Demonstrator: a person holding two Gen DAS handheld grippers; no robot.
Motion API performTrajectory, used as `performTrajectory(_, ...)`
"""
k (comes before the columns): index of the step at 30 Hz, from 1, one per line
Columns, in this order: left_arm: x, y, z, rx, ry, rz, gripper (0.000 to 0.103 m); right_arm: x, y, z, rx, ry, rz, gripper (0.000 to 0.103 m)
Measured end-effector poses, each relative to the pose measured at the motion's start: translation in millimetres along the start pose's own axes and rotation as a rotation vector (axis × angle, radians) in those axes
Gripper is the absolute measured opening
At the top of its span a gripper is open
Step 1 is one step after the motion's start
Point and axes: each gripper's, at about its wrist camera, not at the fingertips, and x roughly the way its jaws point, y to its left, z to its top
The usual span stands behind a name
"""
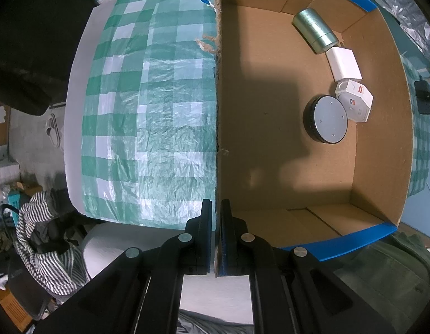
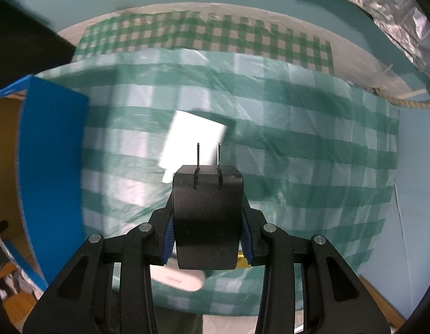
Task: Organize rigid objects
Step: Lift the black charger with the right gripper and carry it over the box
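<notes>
A: Cardboard box [image 1: 284,144] first. Where does it sit?

B: On the bench, over a green-and-white checked cloth [image 1: 148,117]. Its near wall stands edge-on in the left wrist view, and the left gripper [image 1: 216,208] has that wall pinched between its jaws, which are closed right down on the cardboard. The rim carries blue tape.

A: What is in the box?

B: Four things, all towards the far right corner. A silver cylindrical tin [image 1: 315,29] lies on its side; a plain white box [image 1: 344,64] is just beside its lower end. Next comes a white hexagonal box [image 1: 355,101] with small print on its face, and a black round puck with a grey metal face [image 1: 326,119] leans against it, touching. The remaining floor of the box is bare cardboard, partly in shadow.

A: And the right gripper [image 2: 208,222]?

B: Its jaws are partly closed, the blue pads pressing both sides of a black plug adapter [image 2: 206,217]. Two thin metal prongs point away from the camera. It hangs above the checked cloth, with the box's blue-taped wall [image 2: 53,167] off to the left.

A: Anything below it?

B: A white rectangular item [image 2: 192,142] lies on the cloth, blurred. I can't tell what it is.
</notes>
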Motion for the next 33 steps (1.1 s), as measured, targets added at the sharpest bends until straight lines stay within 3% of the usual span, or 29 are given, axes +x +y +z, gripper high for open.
performTrajectory(19,0.4,0.6,0.7,0.005,0.000,-0.001,0.006,-76.3,111.6,19.3,-0.250,-0.112,0.054,0.037)
performTrajectory(33,2.1,1.0,0.6,0.006,-0.001,-0.005,0.006,-54.0,194.3,26.5,-0.432,-0.087,0.043,0.037)
